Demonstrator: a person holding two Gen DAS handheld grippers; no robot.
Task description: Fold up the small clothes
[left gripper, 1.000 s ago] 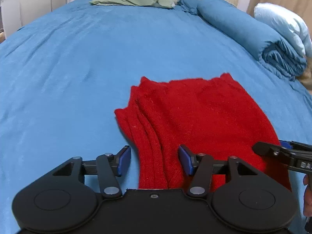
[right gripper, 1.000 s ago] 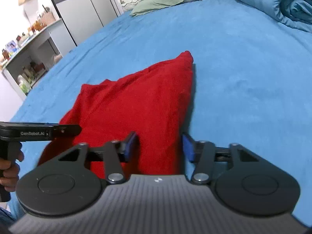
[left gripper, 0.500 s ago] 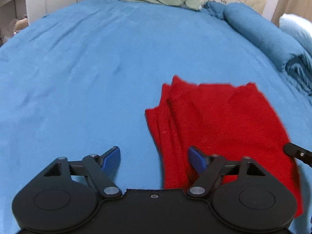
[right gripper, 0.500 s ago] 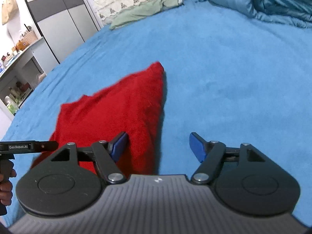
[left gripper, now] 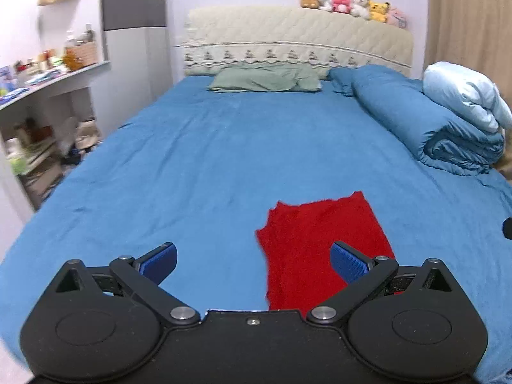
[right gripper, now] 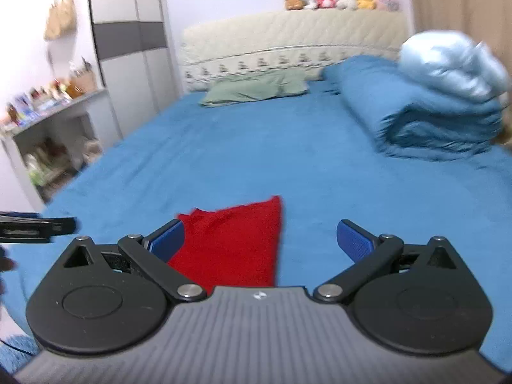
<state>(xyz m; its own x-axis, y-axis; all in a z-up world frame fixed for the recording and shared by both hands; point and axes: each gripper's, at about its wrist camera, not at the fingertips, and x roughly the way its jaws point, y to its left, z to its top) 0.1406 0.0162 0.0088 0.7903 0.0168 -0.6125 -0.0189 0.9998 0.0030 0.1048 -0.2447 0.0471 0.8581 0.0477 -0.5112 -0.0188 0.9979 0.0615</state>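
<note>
Claws [left gripper: 252, 260] [right gripper: 260, 240] spread, red garment [left gripper: 320, 249] folded, rolled duvet [left gripper: 425, 128]

Both wrist views low over bed [left gripper: 224, 147], facing headboard [left gripper: 297, 41]

One red knitted garment [left gripper: 323, 249] lies on one bed [left gripper: 224, 147]. Two tongs show, the left tongs [left gripper: 254, 260] and the right tongs [right gripper: 260, 240], each with two blue pads. One green pillow [left gripper: 265, 78], one rolled blue duvet [left gripper: 425, 121], one pale blue quilt [left gripper: 464, 94] and six plush toys [left gripper: 352, 4] complete the count.
</note>
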